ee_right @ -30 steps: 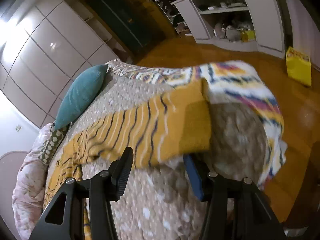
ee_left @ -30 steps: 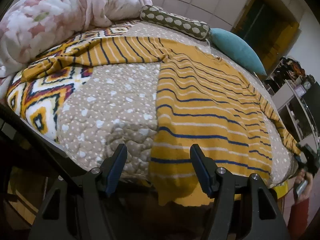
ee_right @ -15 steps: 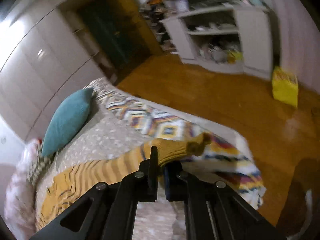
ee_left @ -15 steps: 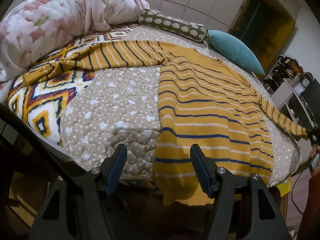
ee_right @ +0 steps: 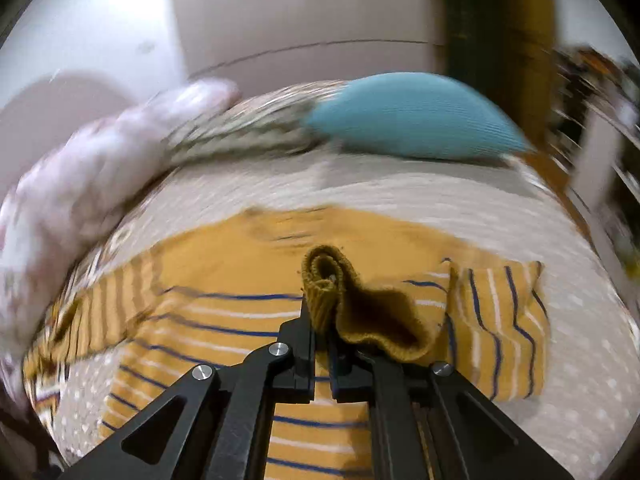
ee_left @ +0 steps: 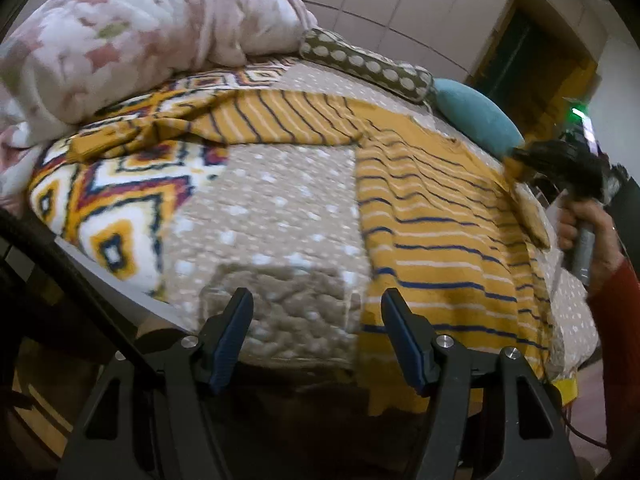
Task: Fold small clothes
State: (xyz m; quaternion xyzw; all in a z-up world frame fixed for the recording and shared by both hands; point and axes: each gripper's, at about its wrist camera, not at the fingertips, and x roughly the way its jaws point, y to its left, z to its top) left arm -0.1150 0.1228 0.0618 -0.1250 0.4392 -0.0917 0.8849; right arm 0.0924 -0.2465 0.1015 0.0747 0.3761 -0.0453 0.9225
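Observation:
A mustard sweater (ee_left: 432,216) with blue and white stripes lies flat on the bed, its left sleeve (ee_left: 256,124) stretched out to the left. My left gripper (ee_left: 316,332) is open and empty at the bed's near edge, by the sweater's hem. My right gripper (ee_right: 322,336) is shut on the ribbed cuff (ee_right: 326,288) of the right sleeve and holds it above the sweater's body (ee_right: 224,320). The sleeve is doubled back, with a fold (ee_right: 500,328) at the right. In the left wrist view the right gripper (ee_left: 560,160) is over the sweater's upper right.
The bed has a dotted beige quilt (ee_left: 276,220) over a patterned blanket (ee_left: 108,200). A pink floral duvet (ee_left: 132,36), a dotted bolster (ee_left: 368,64) and a teal pillow (ee_right: 416,120) lie at the head. White wardrobe doors stand behind.
My right gripper closed on the right sleeve's cuff at the bed's edge, lifted it and carried it inward over the sweater's body. My left gripper stayed open near the hem.

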